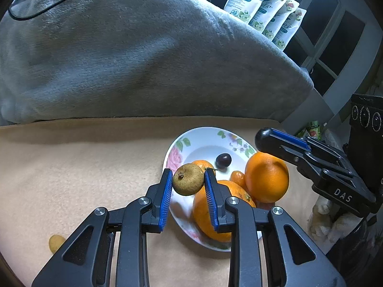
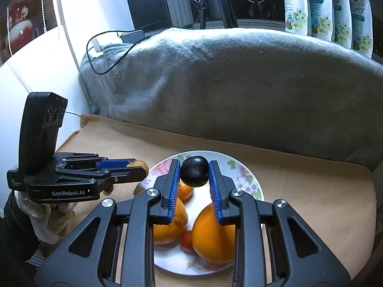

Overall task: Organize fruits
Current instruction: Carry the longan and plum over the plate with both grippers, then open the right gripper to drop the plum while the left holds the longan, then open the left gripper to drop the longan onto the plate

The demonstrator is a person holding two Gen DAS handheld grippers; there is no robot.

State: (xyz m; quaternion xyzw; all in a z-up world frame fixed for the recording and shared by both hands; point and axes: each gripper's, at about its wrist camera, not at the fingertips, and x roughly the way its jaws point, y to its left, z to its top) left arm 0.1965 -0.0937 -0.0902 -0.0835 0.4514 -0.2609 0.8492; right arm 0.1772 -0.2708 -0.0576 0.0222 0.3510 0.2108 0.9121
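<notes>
My left gripper [image 1: 188, 176] is shut on a small brown round fruit [image 1: 187, 183], held just above the near left rim of a flowered white plate [image 1: 203, 135]. On the plate lie two big oranges [image 1: 267, 178] [image 1: 210, 217], a small tangerine [image 1: 203, 164], a kumquat [image 1: 237, 178] and a dark plum-like fruit [image 1: 223, 160]. My right gripper [image 2: 194, 167] is shut on a dark round fruit [image 2: 194, 171] over the plate [image 2: 241, 167], above the oranges [image 2: 213, 235] [image 2: 167, 227] and a small red fruit [image 2: 186, 239]. The left gripper [image 2: 138, 167] shows at the left there.
The plate rests on a beige cloth [image 1: 83, 167]. A small yellow fruit [image 1: 56, 242] lies on it at the near left. A bulky grey blanket [image 1: 143, 59] with a black cable [image 2: 107, 55] fills the back. Flowered packets [image 2: 328, 7] stand behind it.
</notes>
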